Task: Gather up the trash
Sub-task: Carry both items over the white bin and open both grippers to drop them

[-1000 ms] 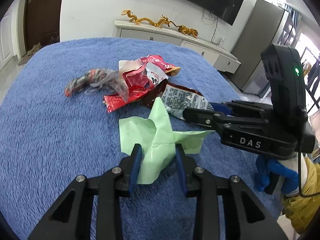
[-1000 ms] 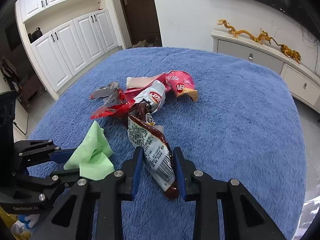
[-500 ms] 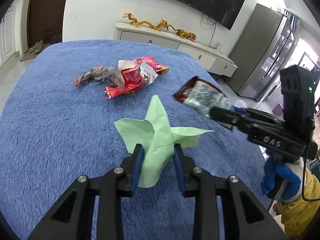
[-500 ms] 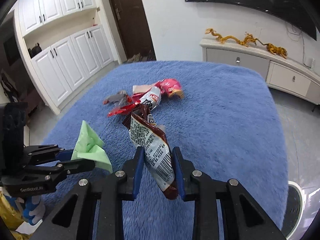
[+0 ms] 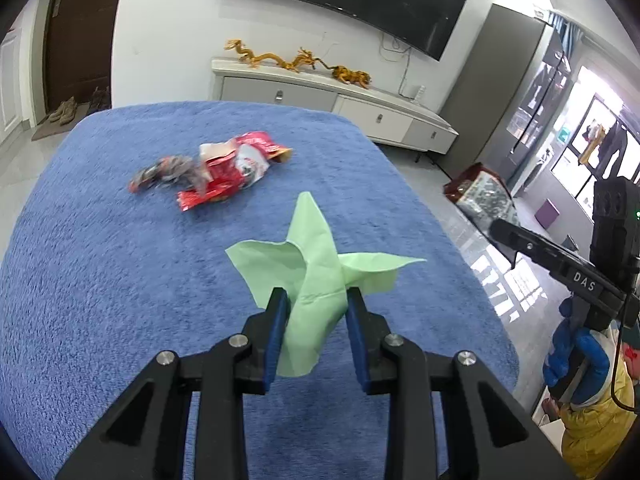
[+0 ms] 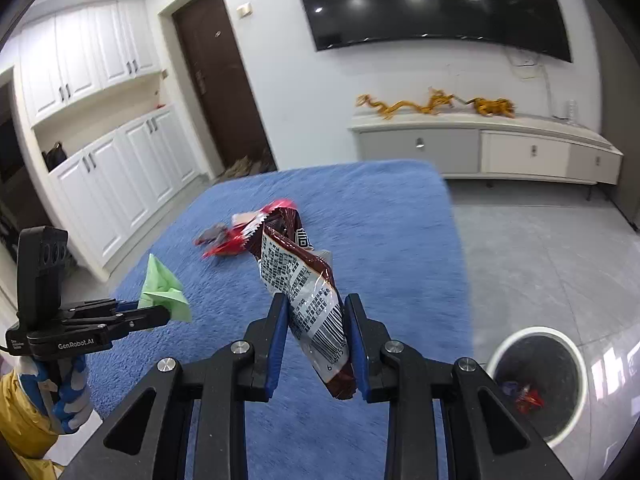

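Note:
My left gripper [image 5: 316, 312] is shut on a crumpled green paper [image 5: 316, 268] and holds it above the blue fluffy table cover [image 5: 120, 280]. My right gripper [image 6: 316, 320] is shut on a brown snack wrapper [image 6: 304, 284], lifted off the table; in the left wrist view the wrapper [image 5: 484, 196] hangs past the table's right edge. A heap of red and clear wrappers [image 5: 216, 172] lies on the far middle of the table. A white trash bin [image 6: 536, 380] with some trash inside stands on the floor at lower right.
A white low cabinet [image 6: 500, 148] with golden dragon figures stands by the far wall under a TV. White cupboards [image 6: 100, 184] and a dark door are at left. Grey tiled floor [image 6: 540, 260] lies right of the table.
My right gripper has lifted the brown wrapper off the table and carried it right, past the table edge toward the bin. My left gripper has raised the green paper and pulled back.

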The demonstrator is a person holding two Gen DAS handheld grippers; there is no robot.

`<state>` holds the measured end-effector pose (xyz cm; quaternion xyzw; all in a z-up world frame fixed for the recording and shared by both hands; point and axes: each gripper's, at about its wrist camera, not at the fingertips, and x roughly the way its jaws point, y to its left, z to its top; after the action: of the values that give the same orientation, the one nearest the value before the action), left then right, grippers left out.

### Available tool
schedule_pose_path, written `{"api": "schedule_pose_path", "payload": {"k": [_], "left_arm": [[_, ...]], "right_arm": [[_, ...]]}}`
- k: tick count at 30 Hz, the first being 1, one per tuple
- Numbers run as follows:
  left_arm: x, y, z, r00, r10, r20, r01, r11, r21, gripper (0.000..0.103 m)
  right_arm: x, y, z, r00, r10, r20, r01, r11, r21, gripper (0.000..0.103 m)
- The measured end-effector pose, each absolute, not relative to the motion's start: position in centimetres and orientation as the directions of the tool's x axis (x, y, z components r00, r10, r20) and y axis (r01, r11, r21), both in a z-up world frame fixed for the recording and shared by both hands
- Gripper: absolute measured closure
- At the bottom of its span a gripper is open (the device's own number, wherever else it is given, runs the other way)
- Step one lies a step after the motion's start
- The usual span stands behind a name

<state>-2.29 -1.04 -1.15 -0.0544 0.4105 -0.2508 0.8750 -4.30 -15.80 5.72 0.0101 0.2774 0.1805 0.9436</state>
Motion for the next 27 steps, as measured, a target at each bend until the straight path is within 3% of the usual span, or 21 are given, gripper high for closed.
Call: {"api": "schedule_pose_path", "payload": {"k": [14, 27], "left_arm": [[0.0, -16.2, 2.5, 0.454, -0.538, -0.710, 0.612, 0.768, -0.190, 0.075], [3.2, -35.4, -1.5, 0.289, -0.550, -0.784, 0.750, 0.639, -0.172, 0.075]], "right_arm": [[-6.2, -29.4, 4.5, 0.865, 0.212, -0.455, -0.100, 0.961, 0.258, 0.076], [-3.8, -42.2, -2.3, 0.816, 0.030, -0.577, 0.198, 0.924, 0.328, 0.076]]}}
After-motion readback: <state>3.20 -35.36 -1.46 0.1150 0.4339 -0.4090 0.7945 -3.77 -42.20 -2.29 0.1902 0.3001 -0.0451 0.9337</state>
